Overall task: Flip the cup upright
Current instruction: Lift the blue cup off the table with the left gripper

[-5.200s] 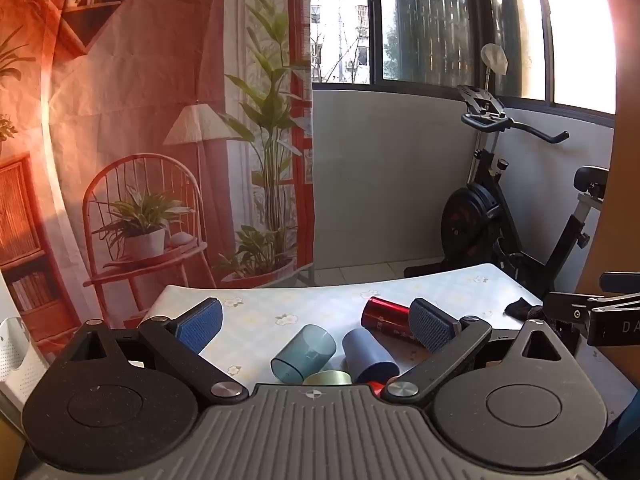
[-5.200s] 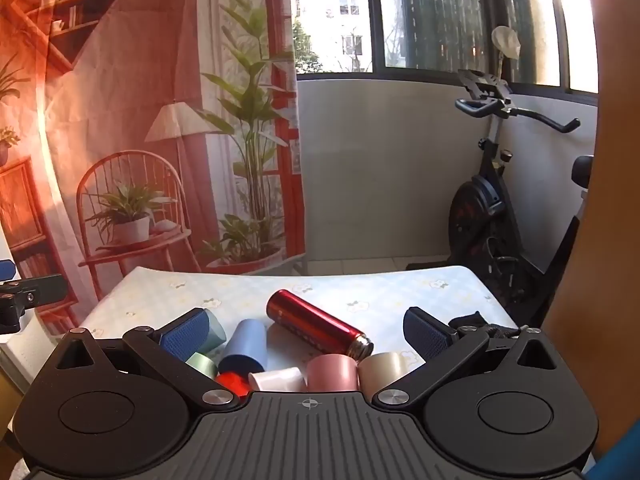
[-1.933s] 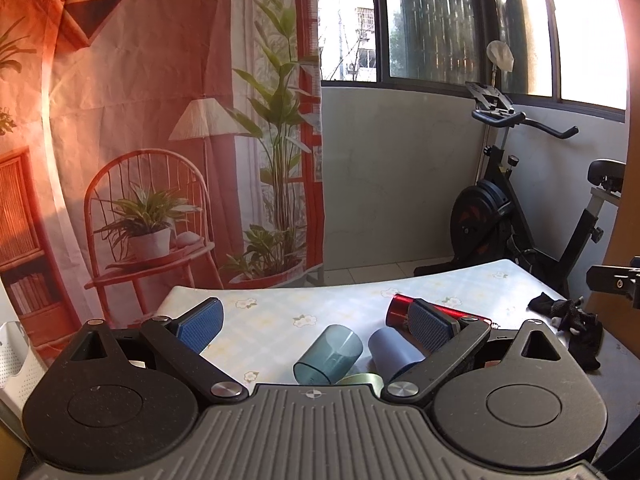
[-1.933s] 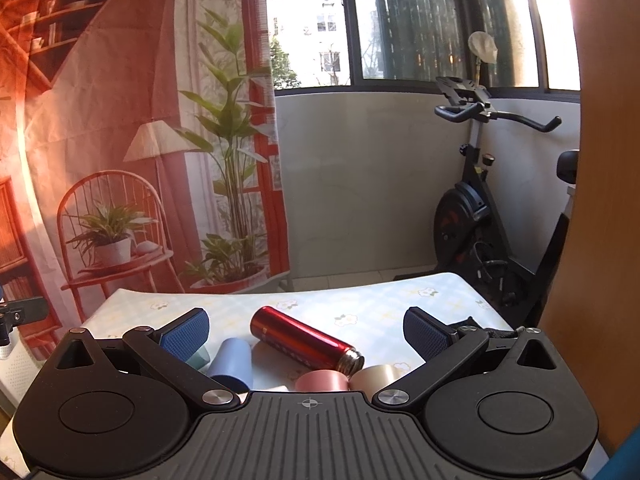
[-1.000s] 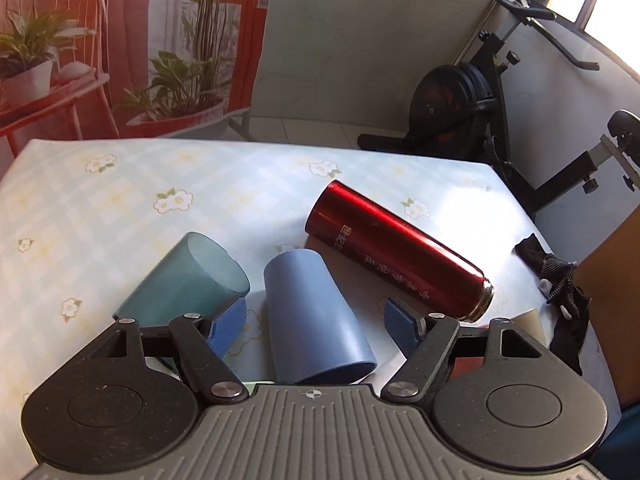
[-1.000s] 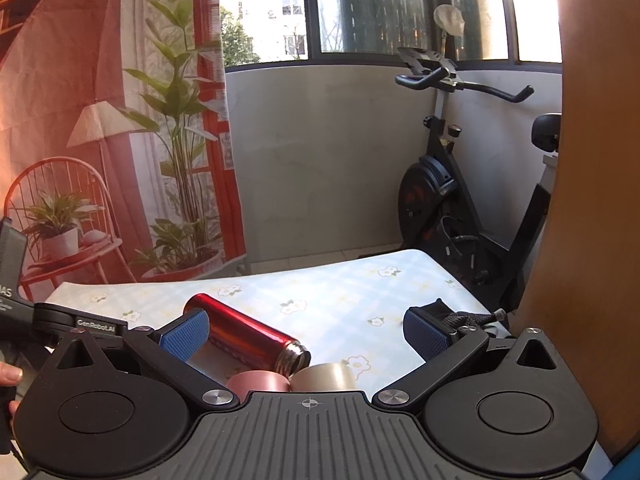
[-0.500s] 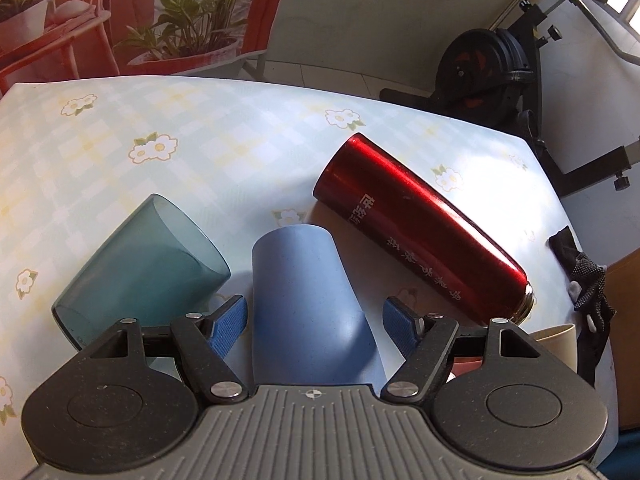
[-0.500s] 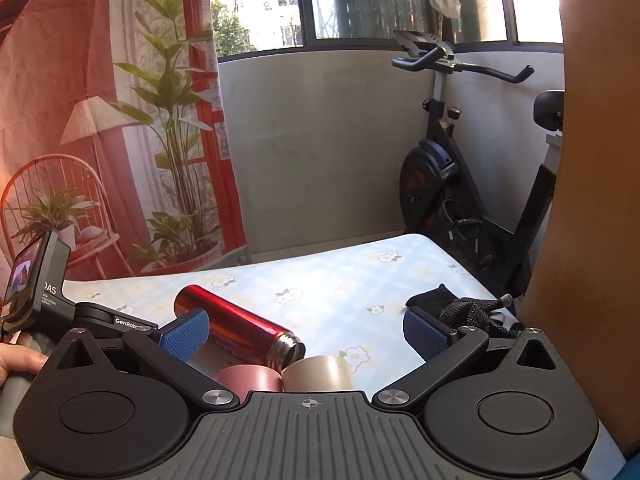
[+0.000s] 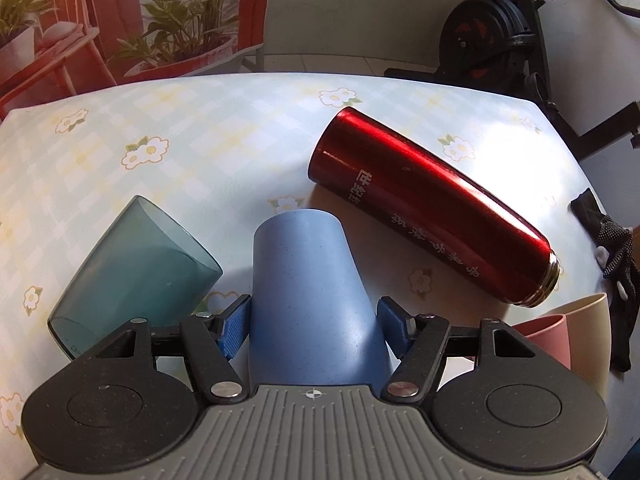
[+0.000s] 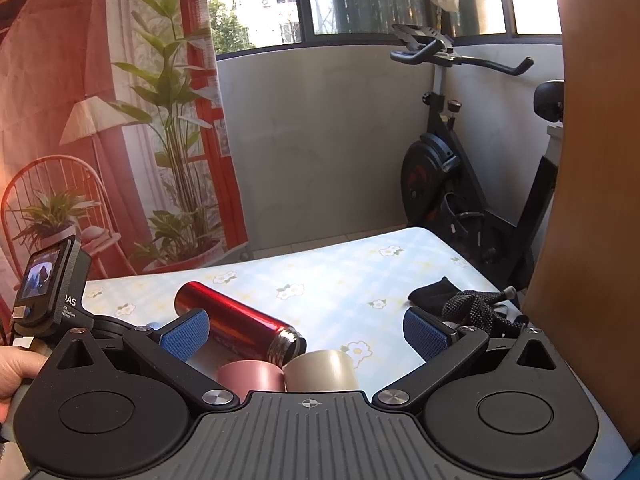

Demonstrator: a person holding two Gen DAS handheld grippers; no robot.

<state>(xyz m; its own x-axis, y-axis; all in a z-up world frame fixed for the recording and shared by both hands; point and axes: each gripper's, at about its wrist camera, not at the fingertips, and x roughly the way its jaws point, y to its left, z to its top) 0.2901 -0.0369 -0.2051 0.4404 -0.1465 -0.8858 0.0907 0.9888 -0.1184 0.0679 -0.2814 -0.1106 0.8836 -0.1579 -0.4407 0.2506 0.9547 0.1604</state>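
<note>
A light blue cup (image 9: 312,300) lies on its side on the flowered tablecloth (image 9: 200,128), base pointing away. My left gripper (image 9: 314,330) has its blue pads against both sides of the cup near its mouth end. A teal translucent cup (image 9: 136,280) lies on its side just left of it. A red metal flask (image 9: 432,208) lies to the right, also in the right wrist view (image 10: 240,324). My right gripper (image 10: 306,330) is open and empty above a pink cup (image 10: 250,376) and a cream cup (image 10: 320,370), both lying down.
Pink (image 9: 544,338) and cream (image 9: 588,344) cups lie at the right table edge in the left wrist view. A black glove (image 10: 464,302) lies at the right edge. An exercise bike (image 10: 460,184) stands behind the table. The left gripper's body (image 10: 48,292) shows at far left.
My left gripper has dropped from a raised level pose down over the table and closed its pads around the light blue cup. My right gripper swung to the right and stayed open.
</note>
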